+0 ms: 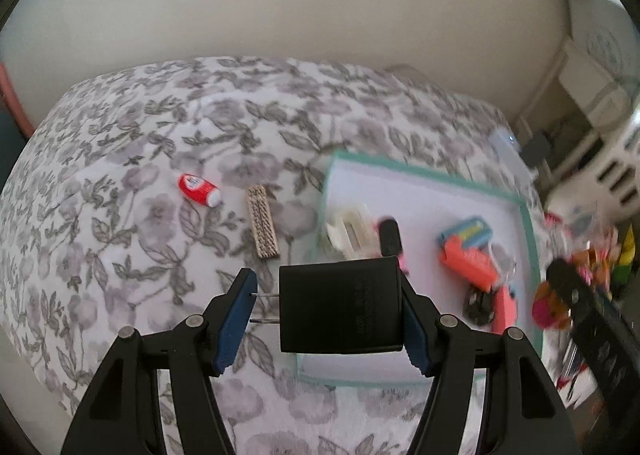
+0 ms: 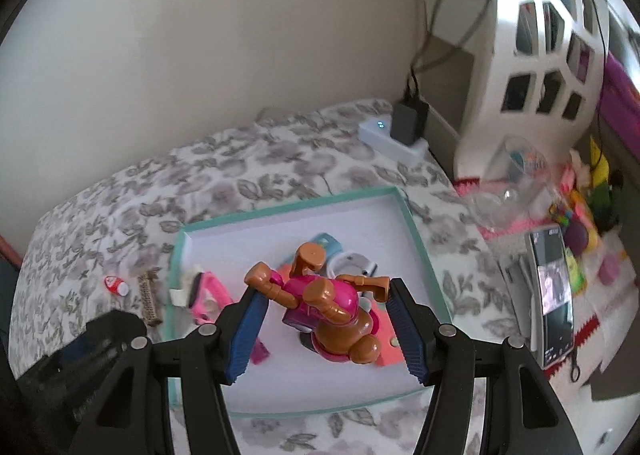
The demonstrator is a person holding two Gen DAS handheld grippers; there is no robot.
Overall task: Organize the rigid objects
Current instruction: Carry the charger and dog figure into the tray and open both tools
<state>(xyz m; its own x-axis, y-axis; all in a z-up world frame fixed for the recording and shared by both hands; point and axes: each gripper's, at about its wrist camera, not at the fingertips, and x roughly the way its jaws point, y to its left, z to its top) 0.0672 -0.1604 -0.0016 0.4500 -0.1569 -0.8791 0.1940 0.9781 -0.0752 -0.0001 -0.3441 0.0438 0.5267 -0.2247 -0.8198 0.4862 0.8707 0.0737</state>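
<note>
The left gripper (image 1: 328,311) has its blue-padded jaws spread about halfway and clamped on a black, boxy plastic plug adapter (image 1: 340,305). One pad presses the adapter's flat back; the tips of its two metal prongs (image 1: 264,307) meet the other pad. The adapter has faint grey print on its face and rounded corners. It hangs over the near left corner of a shallow white cardboard tray with a teal rim (image 1: 424,175), and the gripper tilts steeply down toward the bed.

The right gripper (image 2: 324,319), also about half open and angled steeply down, holds a brown plastic toy dog in a glossy magenta outfit (image 2: 320,307). The dog lies on its back with its jointed legs sticking up; its paws on either side bear against the blue pads. It is held above the middle of the same tray.

In the tray lie a cream hair clip (image 1: 352,231), a small black block (image 1: 390,237), an orange and light-blue toy (image 1: 468,251) and other pink pieces, blurred.

Left of the tray, on the grey-and-white floral bedspread (image 1: 120,175), rest a tan woven rectangular clip (image 1: 263,221) and, further left, a small red tube with a white cap (image 1: 199,189).

Beyond the bed's right edge stand a white lattice basket (image 2: 532,55) and a propped phone (image 2: 552,291).
</note>
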